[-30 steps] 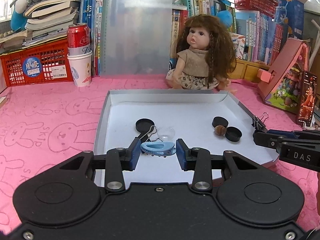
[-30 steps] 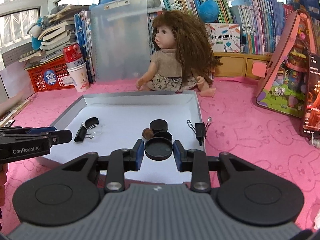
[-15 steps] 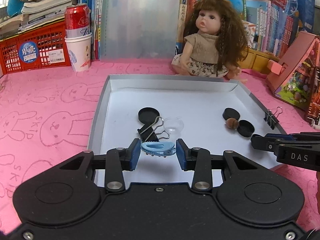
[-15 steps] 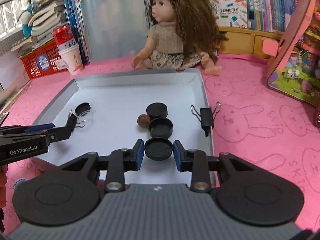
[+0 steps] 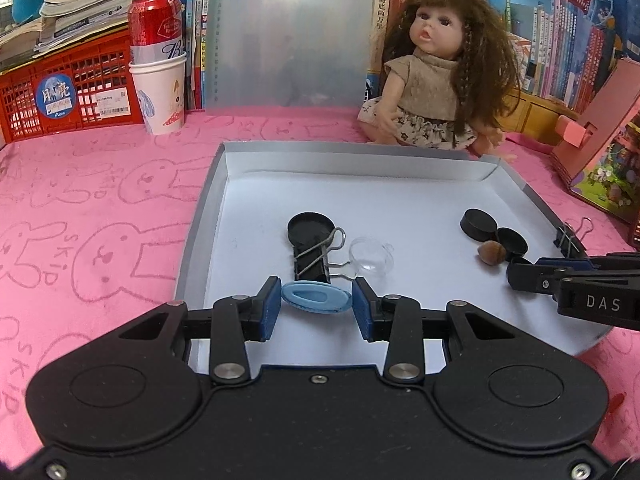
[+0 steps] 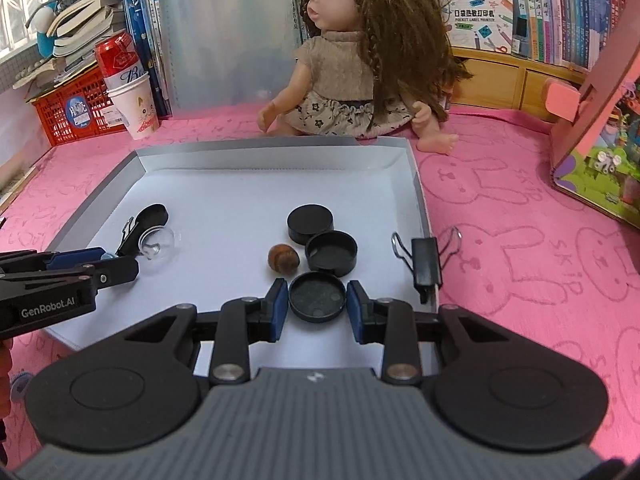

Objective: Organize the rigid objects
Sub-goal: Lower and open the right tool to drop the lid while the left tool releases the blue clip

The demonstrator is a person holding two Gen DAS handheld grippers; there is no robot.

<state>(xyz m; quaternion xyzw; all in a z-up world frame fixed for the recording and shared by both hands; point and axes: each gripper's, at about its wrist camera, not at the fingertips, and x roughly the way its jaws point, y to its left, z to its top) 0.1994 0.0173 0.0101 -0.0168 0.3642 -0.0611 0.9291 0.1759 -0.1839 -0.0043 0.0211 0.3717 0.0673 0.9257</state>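
Blue oval clip (image 5: 316, 299) sits pinched in our left gripper (image 5: 316, 305), black lid (image 6: 317, 297) in our right gripper (image 6: 317, 306), both low over the white tray (image 5: 400, 200); w/ light end-on grips either could twist out or knock what's beyond: binder clip (image 5: 312, 264), clear dome (image 5: 370, 256), acorn-like nut (image 6: 283, 257), two more lids, another binder clip on the tray's right rim
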